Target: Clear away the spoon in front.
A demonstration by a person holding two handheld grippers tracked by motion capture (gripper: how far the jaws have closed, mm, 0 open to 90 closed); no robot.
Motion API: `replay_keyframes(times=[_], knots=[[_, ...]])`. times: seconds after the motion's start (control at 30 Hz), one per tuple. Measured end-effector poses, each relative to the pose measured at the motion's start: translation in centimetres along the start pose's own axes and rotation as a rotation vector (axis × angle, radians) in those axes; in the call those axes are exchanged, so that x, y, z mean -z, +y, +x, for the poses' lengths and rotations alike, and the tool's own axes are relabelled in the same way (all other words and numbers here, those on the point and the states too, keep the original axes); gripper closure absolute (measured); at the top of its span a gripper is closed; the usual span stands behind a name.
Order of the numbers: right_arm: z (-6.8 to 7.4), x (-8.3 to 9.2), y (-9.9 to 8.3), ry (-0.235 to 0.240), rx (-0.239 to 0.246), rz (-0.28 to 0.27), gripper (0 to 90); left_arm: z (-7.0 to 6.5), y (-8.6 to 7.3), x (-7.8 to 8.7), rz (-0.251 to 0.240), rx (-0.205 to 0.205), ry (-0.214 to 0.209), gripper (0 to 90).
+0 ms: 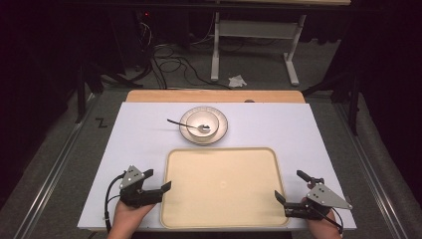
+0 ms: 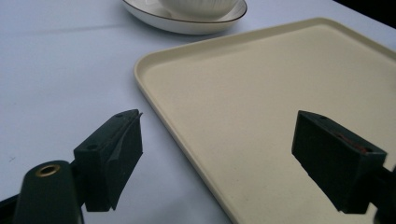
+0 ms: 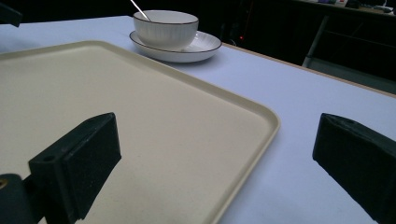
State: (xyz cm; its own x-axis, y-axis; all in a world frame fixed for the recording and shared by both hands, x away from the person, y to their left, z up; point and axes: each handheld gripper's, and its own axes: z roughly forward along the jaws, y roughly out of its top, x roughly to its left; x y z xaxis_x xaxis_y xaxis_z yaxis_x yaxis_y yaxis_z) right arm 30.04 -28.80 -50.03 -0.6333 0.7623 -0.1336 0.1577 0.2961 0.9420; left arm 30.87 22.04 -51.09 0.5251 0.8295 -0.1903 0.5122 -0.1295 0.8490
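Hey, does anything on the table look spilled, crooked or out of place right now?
Nothing stands out. The tray lies flat and square, nothing on it. The bowl sits upright on its plate behind it, spoon resting inside. No spills.

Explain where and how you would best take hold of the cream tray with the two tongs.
Grip the tray by its raised rim on the two short sides, left tongs from the left, right tongs from the right. The rim is a thin upright lip, and each pair of open jaws already straddles it, one jaw over the tray, one over the table. Probably close both and lift level.
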Motion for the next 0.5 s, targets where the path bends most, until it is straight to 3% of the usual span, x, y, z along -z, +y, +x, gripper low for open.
replay_keyframes(times=[0.17, 0.27, 0.5], knots=[[-0.3, 0.1, -0.1, -0.004, -0.012, -0.004, 1.9, -0.3, 0.2, -0.6, 0.009, -0.03, -0.005, 16.5], [-0.3, 0.0, -0.1, -0.003, -0.019, -0.002, 1.9, -0.4, 0.9, -0.6, -0.014, -0.047, 0.012, 16.7], [0.0, 0.1, 0.0, -0.004, -0.008, -0.004, 1.9, 0.6, 4.0, -1.5, -0.041, -0.024, 0.027, 17.0]])
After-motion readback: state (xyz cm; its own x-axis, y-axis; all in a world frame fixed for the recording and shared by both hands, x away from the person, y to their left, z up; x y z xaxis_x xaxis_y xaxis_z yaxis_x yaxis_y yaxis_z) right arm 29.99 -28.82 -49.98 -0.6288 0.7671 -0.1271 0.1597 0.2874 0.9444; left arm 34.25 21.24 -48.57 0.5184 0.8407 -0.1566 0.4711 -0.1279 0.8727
